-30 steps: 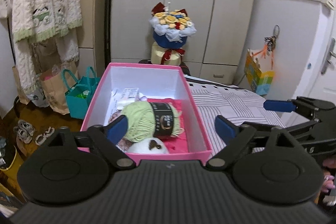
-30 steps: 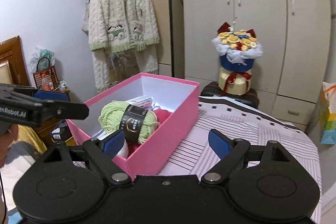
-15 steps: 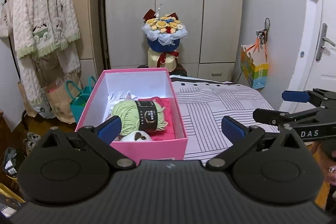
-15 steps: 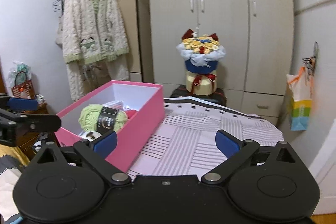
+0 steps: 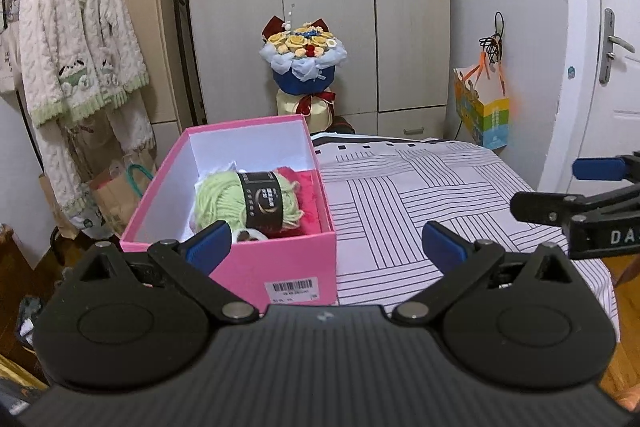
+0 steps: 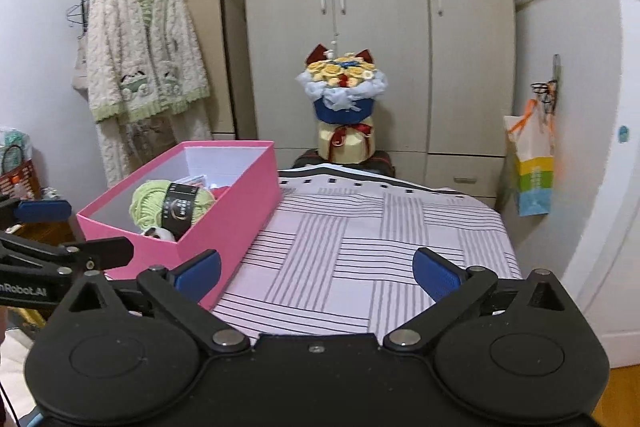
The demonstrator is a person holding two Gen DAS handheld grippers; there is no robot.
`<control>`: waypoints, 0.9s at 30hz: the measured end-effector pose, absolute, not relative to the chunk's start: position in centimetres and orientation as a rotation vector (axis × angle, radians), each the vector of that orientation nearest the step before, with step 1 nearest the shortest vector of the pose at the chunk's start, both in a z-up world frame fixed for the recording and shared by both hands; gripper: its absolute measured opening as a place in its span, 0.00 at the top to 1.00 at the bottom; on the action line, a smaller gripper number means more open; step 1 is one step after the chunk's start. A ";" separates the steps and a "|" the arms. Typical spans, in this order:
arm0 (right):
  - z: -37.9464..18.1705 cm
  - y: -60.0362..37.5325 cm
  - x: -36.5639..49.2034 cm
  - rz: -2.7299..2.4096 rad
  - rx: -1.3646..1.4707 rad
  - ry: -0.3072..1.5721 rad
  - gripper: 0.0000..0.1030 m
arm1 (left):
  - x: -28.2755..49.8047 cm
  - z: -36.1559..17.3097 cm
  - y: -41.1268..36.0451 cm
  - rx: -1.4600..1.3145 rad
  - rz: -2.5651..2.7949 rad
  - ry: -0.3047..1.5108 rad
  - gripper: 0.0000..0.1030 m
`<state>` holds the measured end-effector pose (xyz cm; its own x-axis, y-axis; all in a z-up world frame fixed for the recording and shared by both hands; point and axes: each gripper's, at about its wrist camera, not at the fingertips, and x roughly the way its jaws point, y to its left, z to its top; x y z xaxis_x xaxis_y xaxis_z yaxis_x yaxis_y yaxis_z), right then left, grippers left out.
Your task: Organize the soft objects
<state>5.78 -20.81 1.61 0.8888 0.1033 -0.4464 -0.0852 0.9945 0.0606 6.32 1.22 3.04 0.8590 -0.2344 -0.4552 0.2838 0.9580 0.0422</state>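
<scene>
Matt pink cardboard box (image 5: 256, 267), fuzzy green yarn (image 5: 218, 201), striped woven cloth (image 5: 420, 195)

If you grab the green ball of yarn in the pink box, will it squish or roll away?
The green yarn ball looks fluffy, so it would probably squish. Its black paper band may be a firmer place to grip. It is rounded, so it could roll, but inside the pink box it lies among other soft things.

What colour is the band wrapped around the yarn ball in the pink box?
Black with pale print, around the light green yarn ball. The left wrist view shows it best.
</scene>
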 end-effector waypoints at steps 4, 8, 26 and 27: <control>1.7 -20.4 4.5 0.064 0.013 0.449 0.00 | 6.4 2.2 1.2 0.079 -0.272 0.475 0.00; 1.6 -20.7 3.1 0.075 0.034 0.430 0.00 | 6.2 1.6 1.3 0.072 -0.253 0.468 0.00; 2.5 -20.1 2.0 -0.061 -0.021 0.403 0.00 | 5.5 2.1 0.7 0.057 -0.234 0.405 0.00; 2.6 -20.2 2.1 -0.066 -0.016 0.408 0.00 | 5.5 2.3 0.7 0.058 -0.235 0.401 0.00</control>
<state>2.09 -20.16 2.57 0.9157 -0.0671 -0.3961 0.0609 0.9977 -0.0284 5.49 0.71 2.26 0.8938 -0.2154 -0.3934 0.2381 0.9712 0.0093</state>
